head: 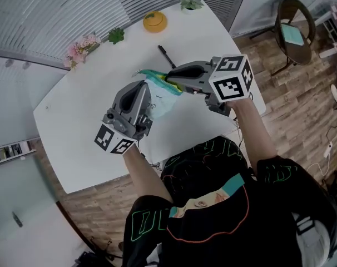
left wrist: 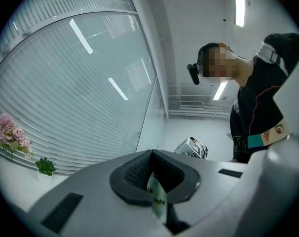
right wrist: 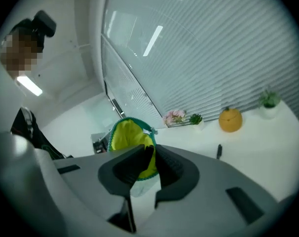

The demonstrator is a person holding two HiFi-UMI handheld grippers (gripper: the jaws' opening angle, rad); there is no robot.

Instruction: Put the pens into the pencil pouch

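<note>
Pen point(head: 166, 56) beyond pouch point(head: 164, 102), near orange ornament point(head: 155, 21)

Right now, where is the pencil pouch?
In the head view the pouch is held above the table between the left gripper and right gripper, near a black pen.

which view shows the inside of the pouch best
Right gripper view: the pouch gapes toward it, yellow lining showing. Head view shows its outside from above; left gripper view only a strip pinched in the jaws.
</note>
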